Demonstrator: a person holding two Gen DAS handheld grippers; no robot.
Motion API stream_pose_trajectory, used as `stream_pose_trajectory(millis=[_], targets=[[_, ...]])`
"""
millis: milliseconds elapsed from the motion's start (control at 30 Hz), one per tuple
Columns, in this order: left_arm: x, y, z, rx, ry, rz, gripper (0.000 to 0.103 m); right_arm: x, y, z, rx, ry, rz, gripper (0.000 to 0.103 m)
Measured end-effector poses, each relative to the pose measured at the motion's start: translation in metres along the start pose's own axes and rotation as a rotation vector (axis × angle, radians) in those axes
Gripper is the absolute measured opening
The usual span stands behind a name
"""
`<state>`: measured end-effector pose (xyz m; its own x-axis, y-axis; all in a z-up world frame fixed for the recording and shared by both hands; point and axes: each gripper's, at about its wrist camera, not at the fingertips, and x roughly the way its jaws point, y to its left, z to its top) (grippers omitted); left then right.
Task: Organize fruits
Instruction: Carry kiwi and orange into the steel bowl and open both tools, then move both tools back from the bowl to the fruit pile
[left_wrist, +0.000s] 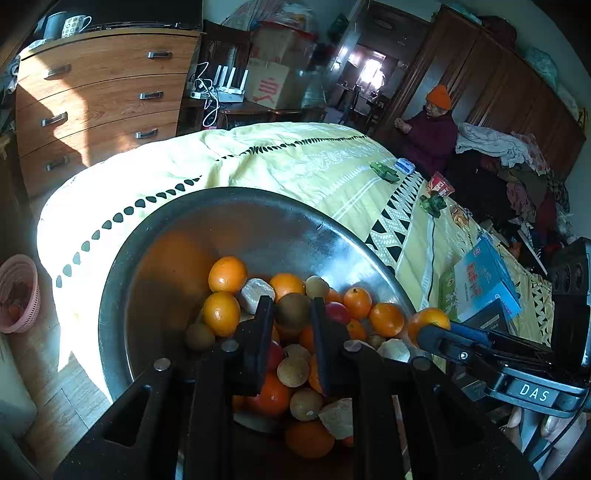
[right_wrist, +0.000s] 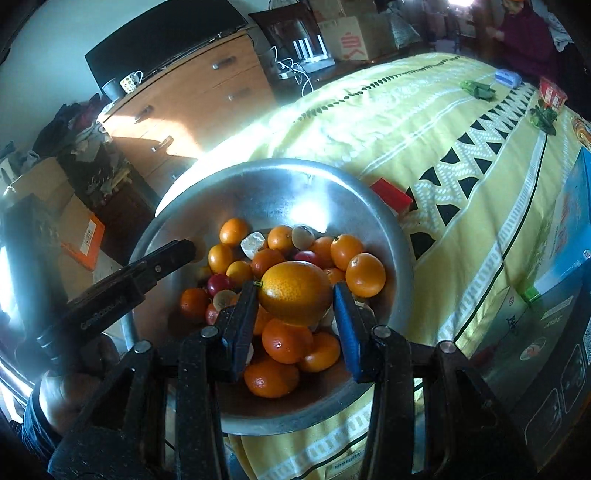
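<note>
A metal basin (left_wrist: 221, 194) (right_wrist: 280, 164) rests on a yellow bedspread and holds several oranges, small brown round fruits, a few red ones and pale chunks. My left gripper (left_wrist: 291, 314) hangs over the pile, shut on a brown round fruit (left_wrist: 291, 308). It enters the right wrist view as a dark arm (right_wrist: 177, 253) above the basin's left rim. My right gripper (right_wrist: 295, 295) is shut on a large orange (right_wrist: 295, 286) just above the pile. In the left wrist view the right gripper (left_wrist: 428, 334) sits by the basin's right rim with that orange (left_wrist: 430, 317) at its tip.
The bedspread (left_wrist: 295, 162) stretches beyond the basin, with a red box (right_wrist: 391, 195) against the rim and a blue box (left_wrist: 484, 280) to the right. A pink basket (left_wrist: 18, 291) stands on the floor at left. A wooden dresser (left_wrist: 103, 92) and a seated person (left_wrist: 436, 133) lie beyond.
</note>
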<state>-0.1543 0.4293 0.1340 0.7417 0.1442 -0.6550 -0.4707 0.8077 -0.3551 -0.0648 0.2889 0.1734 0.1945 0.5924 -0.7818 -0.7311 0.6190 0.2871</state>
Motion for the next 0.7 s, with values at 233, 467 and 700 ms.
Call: stream_pose_trajectory(millis=[233,467,700], targets=[[-0.007,0.004,0.001,-0.015,-0.043,0.032,0.072,-0.024,0.007,0.007,0.014,-0.073,0.012,0.062],[-0.033,0.000,0.001,-0.016,-0.096,0.019,0.076,-0.104,0.005,-0.022,0.041,-0.217,0.034,0.063],[-0.040,-0.056,-0.014,0.046,-0.083,-0.084,0.076,-0.151,-0.027,-0.139,0.094,-0.171,-0.099,0.063]])
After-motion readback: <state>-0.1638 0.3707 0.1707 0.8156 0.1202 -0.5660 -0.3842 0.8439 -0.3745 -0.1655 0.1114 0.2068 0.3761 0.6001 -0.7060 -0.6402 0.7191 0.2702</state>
